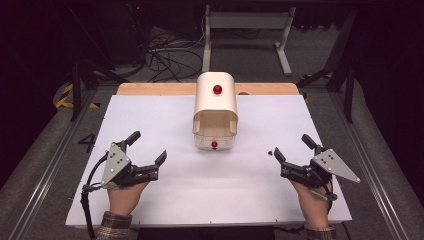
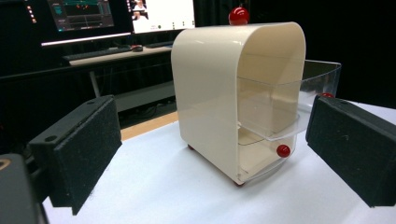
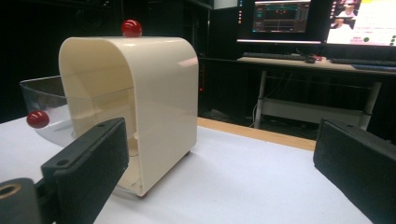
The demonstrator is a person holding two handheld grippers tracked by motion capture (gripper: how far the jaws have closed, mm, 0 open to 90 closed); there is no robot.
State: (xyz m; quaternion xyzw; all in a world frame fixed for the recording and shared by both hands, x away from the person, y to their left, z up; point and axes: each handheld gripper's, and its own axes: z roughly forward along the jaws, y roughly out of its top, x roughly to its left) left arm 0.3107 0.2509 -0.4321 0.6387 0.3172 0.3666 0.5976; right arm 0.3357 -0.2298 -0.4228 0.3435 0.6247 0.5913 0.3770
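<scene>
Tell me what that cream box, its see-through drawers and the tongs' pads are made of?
Cream box: probably glossy plastic or enamelled metal, given its smooth sheen. Drawers: clear plastic, apparently; you see through them. Pads: seemingly matte black foam or rubber, finely textured.

Dark room; grey floor (image 1: 40,150), tangled cables (image 1: 167,57), white desk frame (image 1: 247,22); lit monitors (image 3: 322,21) on desk (image 3: 303,63).

We see a white table top (image 1: 165,125) with a wooden edge (image 1: 150,89) along its far side. The cream cabinet (image 1: 215,100) stands on it, touching that wooden edge, its clear drawers (image 1: 214,141) facing us. A small dark speck (image 1: 269,152) lies on the white surface to the right of the cabinet's front.
</scene>
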